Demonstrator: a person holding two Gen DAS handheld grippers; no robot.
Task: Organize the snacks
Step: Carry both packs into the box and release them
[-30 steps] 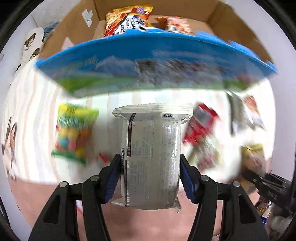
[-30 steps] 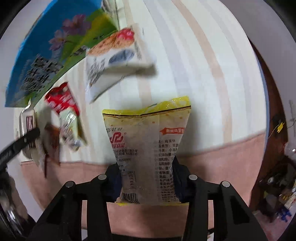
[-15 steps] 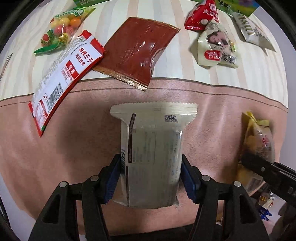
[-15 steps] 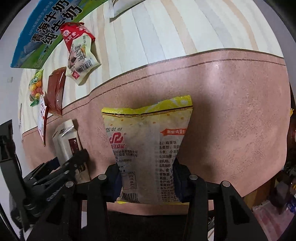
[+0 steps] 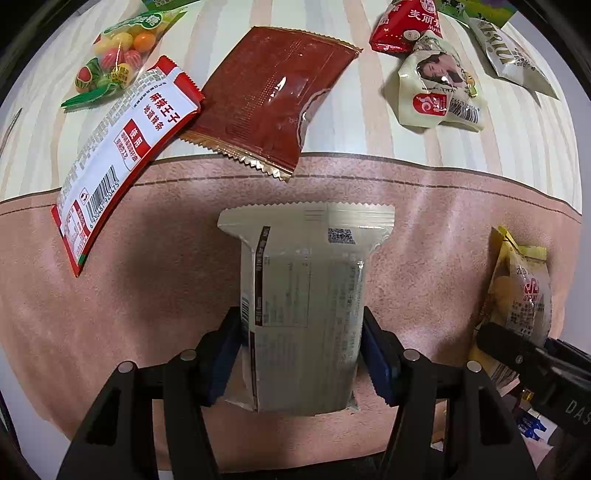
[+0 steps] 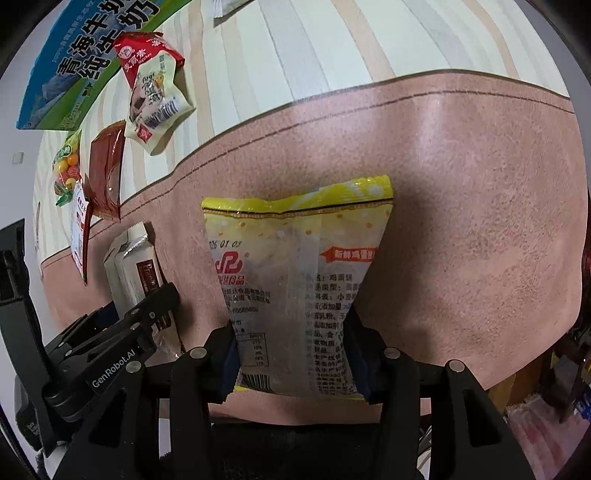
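Two packets are in my grip, one per tool. My left gripper [image 5: 302,352] is clamped on the lower half of a pale cream packet [image 5: 304,295], blue pads pressing its sides, its crimped top edge pointing away from me over the pink band of the tablecloth [image 5: 147,258]. My right gripper [image 6: 291,360] pinches a yellow packet [image 6: 295,280] the same way, printed back facing the camera, also above the pink band.

Each tool shows in the other's view: the cream packet sits low at the left of the right wrist view, and the yellow one at the far right edge of the left wrist view, so the two are held side by side, near each other but apart.

Farther out, where the cloth turns to cream and tan stripes, loose snacks lie flat: a red-and-white packet [image 5: 122,155] overlapped at one corner by a dark red pouch [image 5: 273,99], a clear bag of coloured candies [image 5: 118,62] beyond them, a beige packet with a portrait [image 5: 436,92] touching a red packet [image 5: 402,26], and a silver-grey packet [image 5: 513,62] to their right. A blue and green carton [image 6: 85,66] lies at the far edge.

Both tools point forward and downward at the cloth.
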